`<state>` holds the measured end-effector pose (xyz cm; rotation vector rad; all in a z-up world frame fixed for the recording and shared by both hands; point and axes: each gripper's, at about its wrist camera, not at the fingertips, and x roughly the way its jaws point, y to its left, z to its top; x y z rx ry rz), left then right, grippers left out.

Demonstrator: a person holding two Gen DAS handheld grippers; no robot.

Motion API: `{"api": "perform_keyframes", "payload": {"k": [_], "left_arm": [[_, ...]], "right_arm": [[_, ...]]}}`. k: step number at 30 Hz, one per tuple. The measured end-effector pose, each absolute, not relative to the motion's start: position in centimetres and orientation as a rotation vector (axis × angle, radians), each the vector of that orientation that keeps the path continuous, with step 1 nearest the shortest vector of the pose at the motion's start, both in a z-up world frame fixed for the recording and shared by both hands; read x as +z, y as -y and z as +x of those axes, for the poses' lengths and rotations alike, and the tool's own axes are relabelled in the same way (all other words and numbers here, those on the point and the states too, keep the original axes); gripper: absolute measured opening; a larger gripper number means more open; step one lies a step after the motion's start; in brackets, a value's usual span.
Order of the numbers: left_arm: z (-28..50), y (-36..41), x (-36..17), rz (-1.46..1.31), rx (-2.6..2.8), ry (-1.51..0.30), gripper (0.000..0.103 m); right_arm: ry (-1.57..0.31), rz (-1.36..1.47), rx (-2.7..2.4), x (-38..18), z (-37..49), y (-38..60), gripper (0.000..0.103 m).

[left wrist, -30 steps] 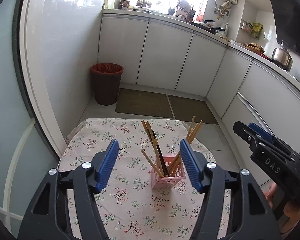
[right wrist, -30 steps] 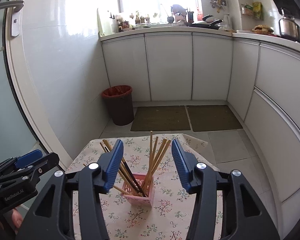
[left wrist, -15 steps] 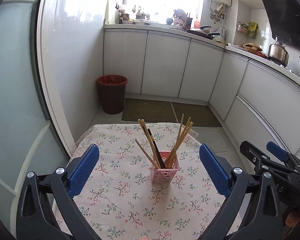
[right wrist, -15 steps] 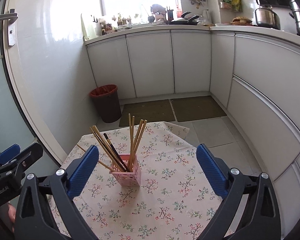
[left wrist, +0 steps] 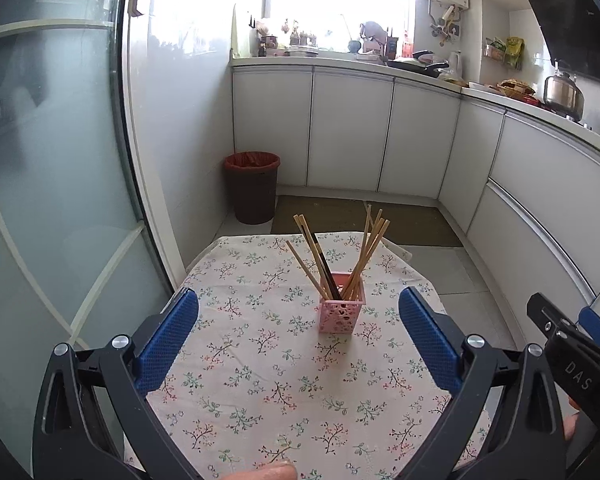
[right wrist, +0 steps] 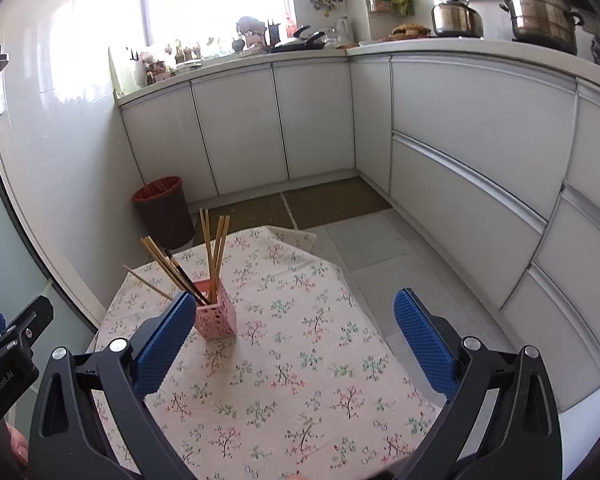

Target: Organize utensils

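A pink lattice holder (left wrist: 341, 312) stands upright on the floral tablecloth (left wrist: 260, 360), with several wooden chopsticks (left wrist: 370, 248) and one dark chopstick (left wrist: 322, 264) leaning inside it. My left gripper (left wrist: 298, 320) is open and empty, pulled back above the near table, the holder ahead between its blue pads. In the right wrist view the holder (right wrist: 216, 314) sits left of centre, beside the left pad of my right gripper (right wrist: 292, 322), which is open and empty. The chopsticks (right wrist: 214, 248) stick up there too.
A dark bin with a red liner (left wrist: 252, 188) stands on the floor beyond the table. White kitchen cabinets (right wrist: 460, 152) curve round the back and right. A glass door (left wrist: 52, 200) is at the left. The right gripper's body (left wrist: 572, 356) shows at the lower right.
Both grippers have opened wide and drawn back and up from the holder. The right gripper has also turned right, so the holder now sits at its left.
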<state>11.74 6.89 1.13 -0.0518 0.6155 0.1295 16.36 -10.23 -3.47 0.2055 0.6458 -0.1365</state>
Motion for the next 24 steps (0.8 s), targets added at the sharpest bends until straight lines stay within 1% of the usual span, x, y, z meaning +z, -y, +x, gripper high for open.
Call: {"api": "perform_keyframes", "payload": {"k": [4, 12, 24], "left_arm": [[10.1, -6.2, 0.9, -0.049, 0.124, -0.630, 0.096], [8.4, -5.5, 1.3, -0.060, 0.136, -0.602, 0.096], [8.2, -5.2, 1.2, -0.036, 0.119, -0.612, 0.096]], "right_arm": [[-0.680, 0.224, -0.123, -4.3, 14.3, 10.5, 0.097], [-0.636, 0.192, -0.141, -3.3, 11.7, 10.4, 0.097], [-0.646, 0.197, -0.135, -3.1, 11.8, 10.8, 0.097]]}}
